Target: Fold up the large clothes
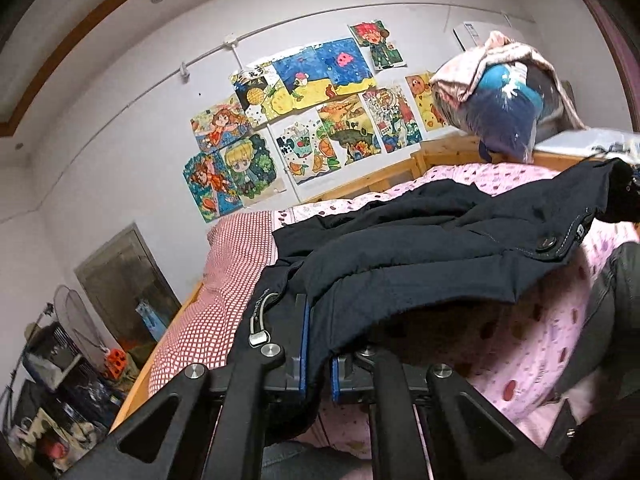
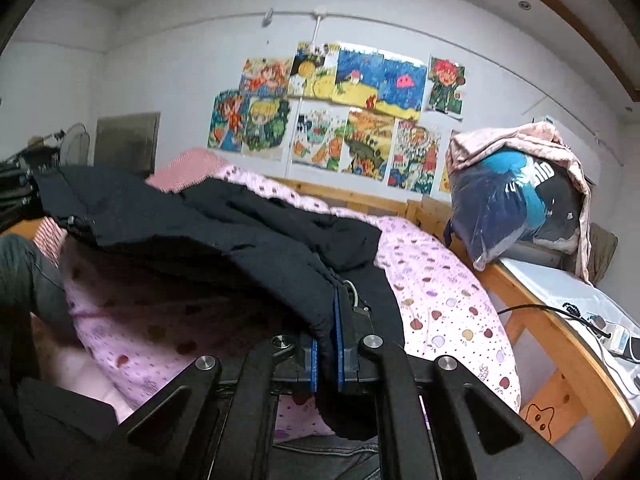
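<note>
Each tool, left tool (image 1: 319, 354) and right tool (image 2: 327, 354), is clamped on the near hem of the dark jacket (image 1: 420, 248), raising that edge off the pink-quilted bed (image 2: 440, 280), likely to fold it over.

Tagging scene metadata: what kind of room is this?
Likely a child's bedroom: a wooden-framed bed with a pink dotted quilt, and children's drawings taped to the wall. Both grippers hold a dark jacket.
</note>
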A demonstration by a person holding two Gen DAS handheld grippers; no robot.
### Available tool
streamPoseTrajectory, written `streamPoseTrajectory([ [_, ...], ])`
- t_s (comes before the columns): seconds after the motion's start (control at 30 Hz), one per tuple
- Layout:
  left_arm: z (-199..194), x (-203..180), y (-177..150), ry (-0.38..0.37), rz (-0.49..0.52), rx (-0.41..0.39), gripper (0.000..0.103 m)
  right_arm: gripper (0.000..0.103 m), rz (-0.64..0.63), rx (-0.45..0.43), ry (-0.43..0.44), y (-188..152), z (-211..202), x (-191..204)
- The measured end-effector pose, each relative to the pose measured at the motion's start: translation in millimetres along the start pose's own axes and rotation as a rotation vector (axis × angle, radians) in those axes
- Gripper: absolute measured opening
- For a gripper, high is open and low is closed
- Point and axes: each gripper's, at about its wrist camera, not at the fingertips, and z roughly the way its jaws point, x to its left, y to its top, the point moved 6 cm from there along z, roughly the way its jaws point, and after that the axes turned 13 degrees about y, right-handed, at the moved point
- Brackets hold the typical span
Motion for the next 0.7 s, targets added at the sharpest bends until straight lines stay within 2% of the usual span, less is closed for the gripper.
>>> streamPoseTrajectory([
  [0.3,14,17,16,-0.142,-0.17,0.118,0.008,0.006,0.123,-0.043,0.072,26,6,-19],
  [0.7,43,27,56,-0.172,-0.207,0.098,0.008,0.006,0.124,-0.118,0.082,74,40,-33],
])
